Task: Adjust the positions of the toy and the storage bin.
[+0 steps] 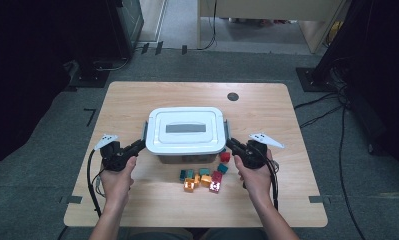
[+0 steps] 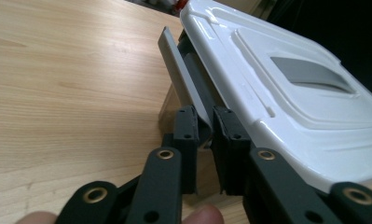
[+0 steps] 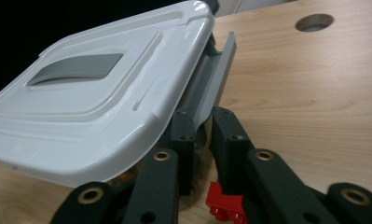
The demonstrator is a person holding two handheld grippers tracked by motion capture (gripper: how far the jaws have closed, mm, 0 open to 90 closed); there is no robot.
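White storage box (image 1: 185,134) sits mid-table with its lid (image 2: 286,88) on, and I have a tong at each end of it. My left gripper (image 2: 204,126) has its jaws nearly together on the grey latch flap (image 2: 181,79) at that end, the flap already swung out from the lid edge. My right gripper (image 3: 203,128) straddles the other grey latch (image 3: 216,79), also flipped outward; those jaws stand a little apart and I cannot tell whether the pads press on it. So both clips look undone, I judge, and lifting the lid is left. Small coloured blocks (image 1: 203,178) lie loose on the table (image 1: 137,100) in front of the box, a red one (image 3: 226,205) just by my right jaws, none inside as far as I can see
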